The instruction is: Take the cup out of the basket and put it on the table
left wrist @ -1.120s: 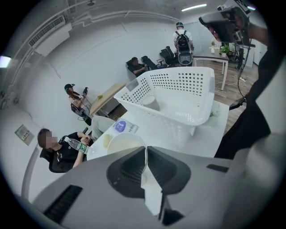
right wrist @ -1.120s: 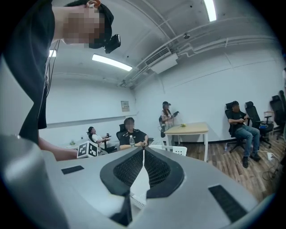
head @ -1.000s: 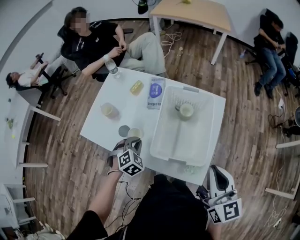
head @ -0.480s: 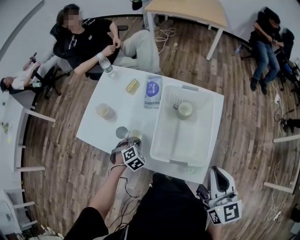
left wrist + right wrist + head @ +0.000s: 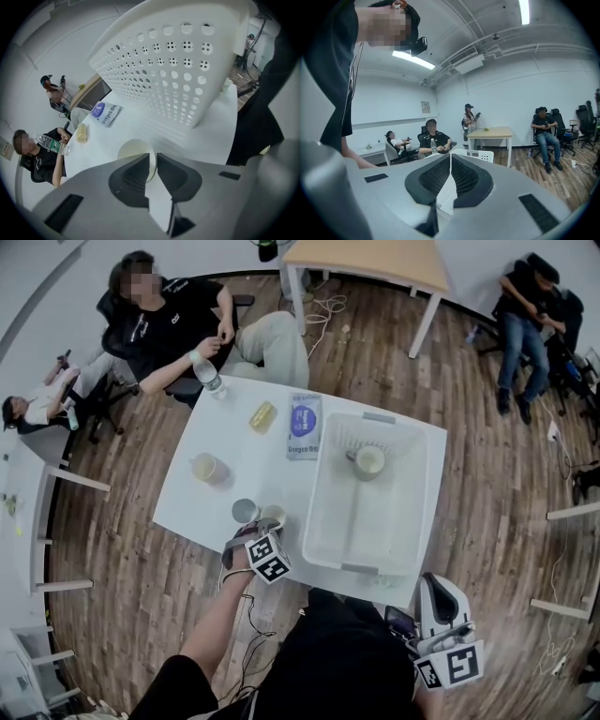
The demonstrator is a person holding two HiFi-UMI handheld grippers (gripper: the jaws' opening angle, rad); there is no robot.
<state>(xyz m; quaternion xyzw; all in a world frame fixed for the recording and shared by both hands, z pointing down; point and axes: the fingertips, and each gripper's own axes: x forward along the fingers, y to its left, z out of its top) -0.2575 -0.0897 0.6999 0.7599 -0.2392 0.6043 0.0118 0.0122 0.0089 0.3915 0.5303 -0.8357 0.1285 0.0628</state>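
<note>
Cup, 9 o'clock of basket: likely light, rigid, breakable; pinch rim. Left tool narrow, just opening, rim between; right tool closed.

I see a white surface standing on a wood-plank floor. A white perforated basket takes up its right half. Just beside the basket's far left corner lies a blue and white packet, with a small yellow item next to it. A pale cup stands toward the left edge. At the near edge, a grey cup and a cream cup stand side by side.
</note>
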